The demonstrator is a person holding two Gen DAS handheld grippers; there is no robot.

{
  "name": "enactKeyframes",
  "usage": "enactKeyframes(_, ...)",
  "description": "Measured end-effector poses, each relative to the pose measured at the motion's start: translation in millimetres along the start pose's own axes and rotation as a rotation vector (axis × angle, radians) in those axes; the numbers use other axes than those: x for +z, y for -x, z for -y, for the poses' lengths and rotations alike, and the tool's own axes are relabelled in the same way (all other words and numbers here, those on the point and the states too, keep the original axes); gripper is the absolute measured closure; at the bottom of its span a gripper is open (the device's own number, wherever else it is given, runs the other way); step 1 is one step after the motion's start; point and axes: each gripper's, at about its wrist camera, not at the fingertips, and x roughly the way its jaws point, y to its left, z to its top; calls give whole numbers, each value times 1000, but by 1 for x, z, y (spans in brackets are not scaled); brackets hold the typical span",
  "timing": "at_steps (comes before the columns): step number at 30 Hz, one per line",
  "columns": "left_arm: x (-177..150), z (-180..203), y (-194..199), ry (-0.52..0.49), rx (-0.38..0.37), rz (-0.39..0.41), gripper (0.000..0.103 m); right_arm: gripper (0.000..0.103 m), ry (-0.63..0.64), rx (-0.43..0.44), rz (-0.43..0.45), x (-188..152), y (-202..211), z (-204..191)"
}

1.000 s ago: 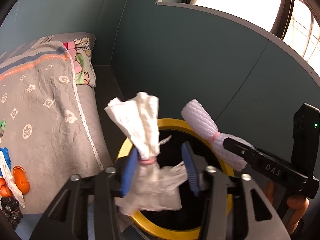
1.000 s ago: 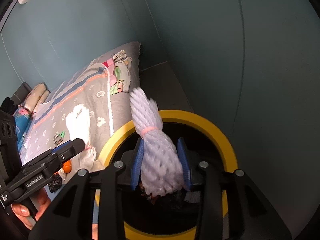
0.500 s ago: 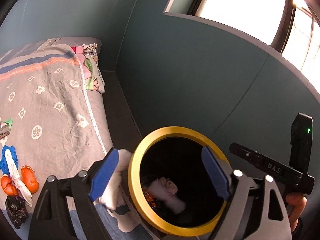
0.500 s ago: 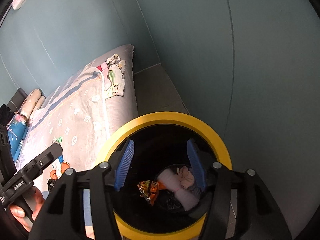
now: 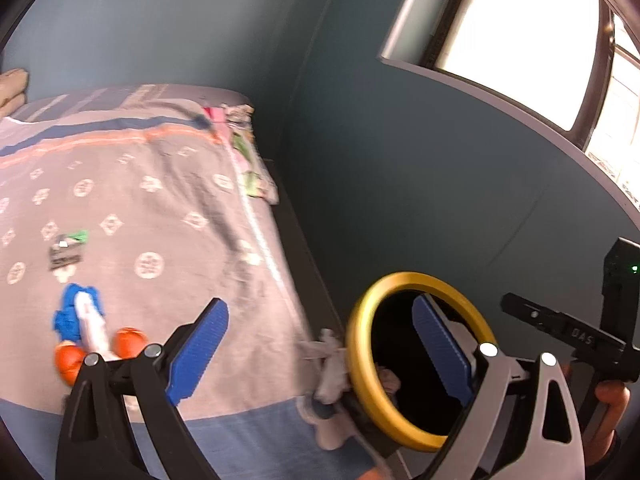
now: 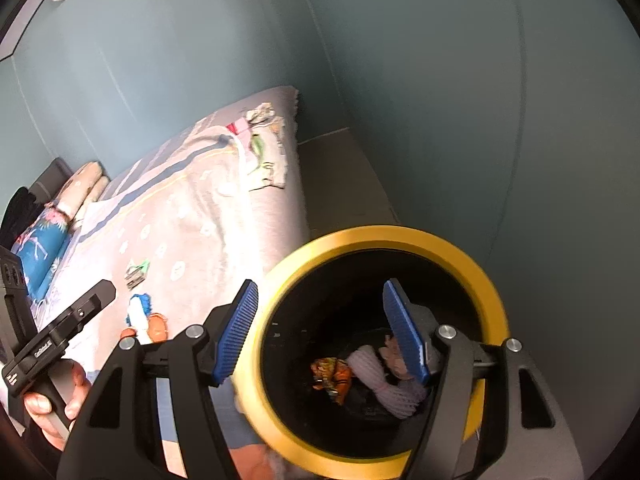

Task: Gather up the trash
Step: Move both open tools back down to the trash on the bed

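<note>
My left gripper (image 5: 320,350) hangs over the bed's edge beside the black bin with a yellow rim (image 5: 400,280). Its jaws are opening and grip nothing. A white tissue bundle (image 5: 332,376) rests against the outside of the rim, on the bed side. My right gripper (image 6: 320,336) is above the bin's yellow rim (image 6: 380,236), jaws opening and empty. Inside the bin lie a white foam net roll (image 6: 384,384), an orange wrapper (image 6: 332,372) and a pinkish scrap (image 6: 392,354). On the bed lie a blue, white and orange piece of trash (image 5: 80,328) and a small dark wrapper (image 5: 68,248).
The bed with a grey patterned sheet (image 5: 160,200) fills the left. A teal wall (image 5: 400,160) stands close behind the bin, with a window (image 5: 520,32) above. A narrow dark floor strip (image 6: 344,176) runs between bed and wall. Pillows (image 6: 80,184) lie at the bed's far end.
Both grippers opened and released their loads. The foam net roll dropped into the bin. The tissue bundle ended up outside the rim. My left gripper swung left towards the bed.
</note>
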Motion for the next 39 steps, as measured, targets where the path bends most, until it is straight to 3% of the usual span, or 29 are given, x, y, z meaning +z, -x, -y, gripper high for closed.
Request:
enactKeyframes(10,5,-67,47,31,146,62,9,36,92,105,-3,9,-16,-79)
enactKeyframes(19,-6,-117,76,69,236,69,8,35,152,199,-51,6,-37,-149)
enactKeyframes(39,-81,-203,64,151,345,-79,8,31,352,289,-248,-28,-125,-280)
